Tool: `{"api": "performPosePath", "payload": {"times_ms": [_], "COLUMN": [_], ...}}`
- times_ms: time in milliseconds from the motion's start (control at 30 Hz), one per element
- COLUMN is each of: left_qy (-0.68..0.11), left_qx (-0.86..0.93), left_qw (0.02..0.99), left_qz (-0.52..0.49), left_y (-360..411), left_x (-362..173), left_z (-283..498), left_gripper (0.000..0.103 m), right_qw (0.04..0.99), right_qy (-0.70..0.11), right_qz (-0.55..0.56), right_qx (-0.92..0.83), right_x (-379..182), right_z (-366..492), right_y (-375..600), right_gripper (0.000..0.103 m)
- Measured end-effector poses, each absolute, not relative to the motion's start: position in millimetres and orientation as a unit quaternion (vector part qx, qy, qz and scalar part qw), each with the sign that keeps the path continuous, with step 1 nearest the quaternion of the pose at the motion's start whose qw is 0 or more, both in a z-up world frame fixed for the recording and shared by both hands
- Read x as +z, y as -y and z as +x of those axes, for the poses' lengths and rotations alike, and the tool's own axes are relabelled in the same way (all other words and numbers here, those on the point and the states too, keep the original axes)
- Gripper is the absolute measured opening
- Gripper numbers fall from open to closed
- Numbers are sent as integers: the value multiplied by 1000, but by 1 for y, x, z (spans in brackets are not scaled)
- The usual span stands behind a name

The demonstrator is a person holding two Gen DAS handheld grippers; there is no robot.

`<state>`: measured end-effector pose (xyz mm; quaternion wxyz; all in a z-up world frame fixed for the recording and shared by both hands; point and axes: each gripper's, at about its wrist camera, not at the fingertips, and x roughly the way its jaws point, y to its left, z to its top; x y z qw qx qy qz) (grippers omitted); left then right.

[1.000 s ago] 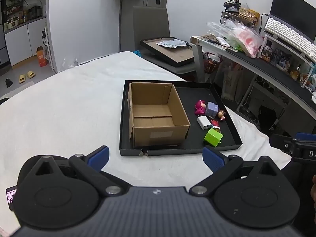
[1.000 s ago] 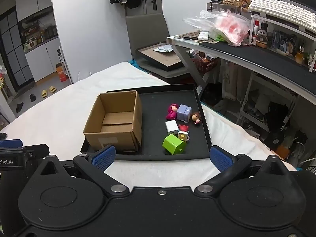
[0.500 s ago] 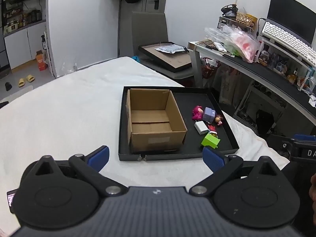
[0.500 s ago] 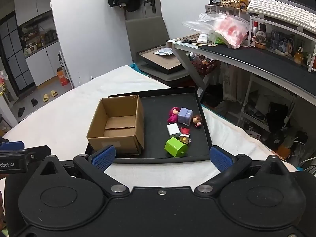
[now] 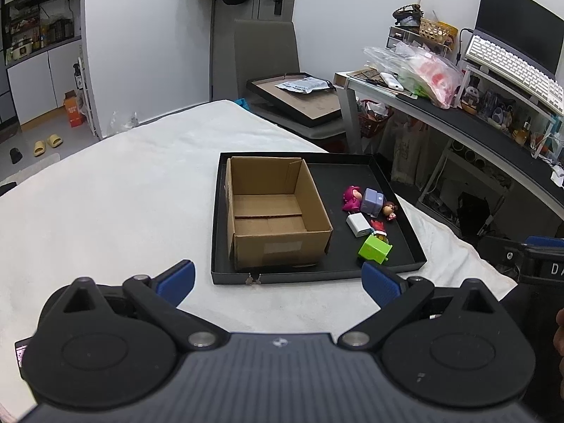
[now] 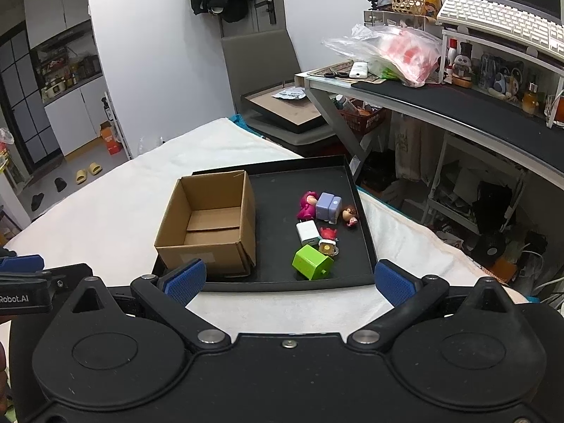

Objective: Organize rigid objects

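Note:
A black tray (image 5: 402, 208) (image 6: 365, 225) lies on the white-covered table. In its left half stands an open, empty cardboard box (image 5: 278, 211) (image 6: 211, 222). To the box's right lie small toys: a pink figure (image 6: 307, 205), a lilac block (image 6: 328, 207), a white cube (image 6: 307, 232), a green cube (image 6: 312, 262) (image 5: 374, 249) and tiny red and brown figures. My left gripper (image 5: 278, 280) hovers open short of the tray's near edge, holding nothing. My right gripper (image 6: 287, 282) is open too, in front of the green cube.
A desk (image 6: 458, 105) with a keyboard, plastic bags and clutter runs along the right. A grey chair (image 5: 268, 56) and a framed board (image 5: 303, 98) stand beyond the table. The white cloth (image 5: 123, 194) stretches to the left of the tray.
Both grippers have drawn back and risen slightly, so the tray and box look smaller and farther. Nothing on the tray has moved.

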<state>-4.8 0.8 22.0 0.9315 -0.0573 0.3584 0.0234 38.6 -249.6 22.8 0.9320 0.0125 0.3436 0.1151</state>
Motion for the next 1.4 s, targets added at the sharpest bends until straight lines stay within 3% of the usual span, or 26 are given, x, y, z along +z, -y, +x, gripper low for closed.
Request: {"api": "performPosePath", "payload": {"times_ms": [1400], "left_qy": [-358], "left_qx": [26], "left_qw": [931], "left_qz": [-62], "left_y": [1], "left_x": [28], "left_z": [-7], "left_gripper": [100], "right_qw": [930], "right_qy": [-349], "right_qz": [10], "right_qx": [119], "right_x": [15], "right_z": [36], "right_y": [245], "right_gripper": [103]}}
